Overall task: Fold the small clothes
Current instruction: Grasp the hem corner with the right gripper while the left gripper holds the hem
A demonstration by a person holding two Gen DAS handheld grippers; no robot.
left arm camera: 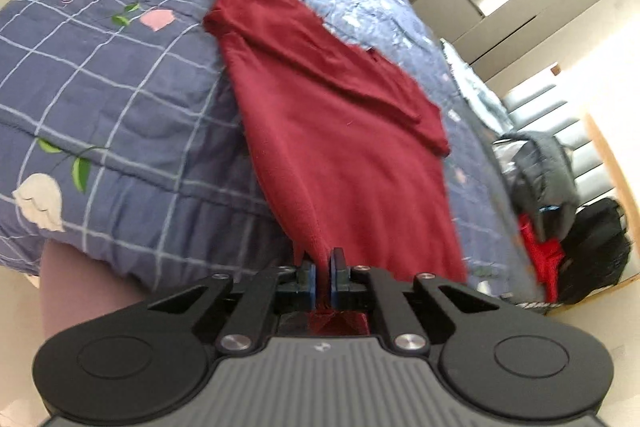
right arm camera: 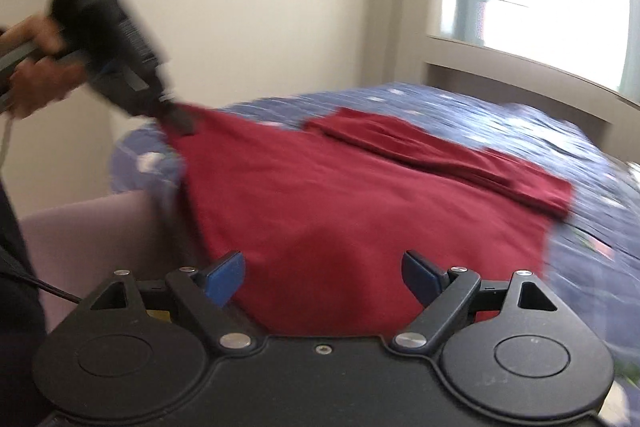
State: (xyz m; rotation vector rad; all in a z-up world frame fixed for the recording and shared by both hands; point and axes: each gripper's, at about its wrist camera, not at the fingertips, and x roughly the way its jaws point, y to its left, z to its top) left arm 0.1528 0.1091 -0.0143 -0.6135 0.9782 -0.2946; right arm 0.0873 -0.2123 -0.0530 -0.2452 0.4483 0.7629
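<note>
My left gripper point(left arm camera: 323, 277) is clamped on a corner of the dark red cotton garment point(left arm camera: 340, 147), lifting it off the blue checked quilt point(left arm camera: 120, 87). My right gripper point(right arm camera: 323, 277) stands wide apart, gripping nothing.

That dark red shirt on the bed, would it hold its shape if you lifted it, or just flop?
Probably flop: the red shirt drapes in soft folds from the left tongs. Likely light, since one pinched corner lifts it. It may drag across the quilt.
</note>
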